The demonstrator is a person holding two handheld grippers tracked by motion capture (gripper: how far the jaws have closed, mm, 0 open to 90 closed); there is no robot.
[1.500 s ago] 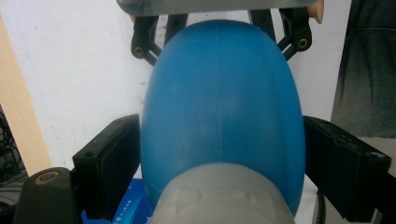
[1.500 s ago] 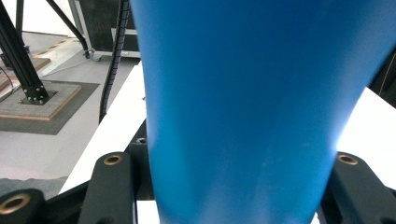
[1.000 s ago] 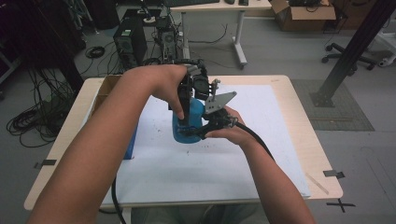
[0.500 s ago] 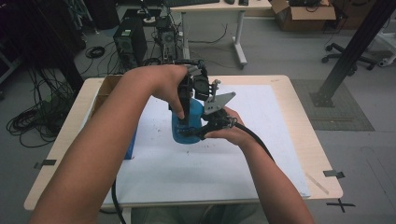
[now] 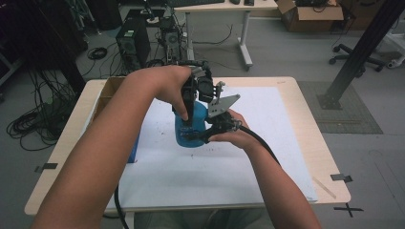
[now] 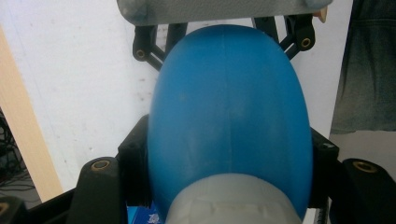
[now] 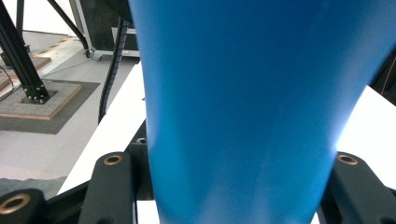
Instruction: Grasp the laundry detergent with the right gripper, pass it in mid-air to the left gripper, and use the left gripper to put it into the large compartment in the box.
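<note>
A blue bottle [image 5: 187, 132] stands on the white sheet [image 5: 267, 129] in the middle of the table. My right gripper [image 5: 200, 136] comes in level from the right and is shut on the bottle's body [image 7: 247, 93], its jaws on either side. My left gripper [image 5: 190, 118] reaches down from above. Its jaws have just been closing and now press on the bottle's upper part [image 6: 229, 116], beside the pale grey cap [image 6: 233, 200]. In the left gripper view, the right gripper's grey plate [image 6: 219, 9] and black links sit past the bottle.
The wooden table [image 5: 305, 109] carries a cardboard box [image 5: 109, 90] at its left edge and a flat blue thing [image 5: 134, 148] under my left forearm. Beyond the table are computer towers [image 5: 129, 43], a desk and loose cables on the floor. A black post [image 5: 358, 52] stands at the right.
</note>
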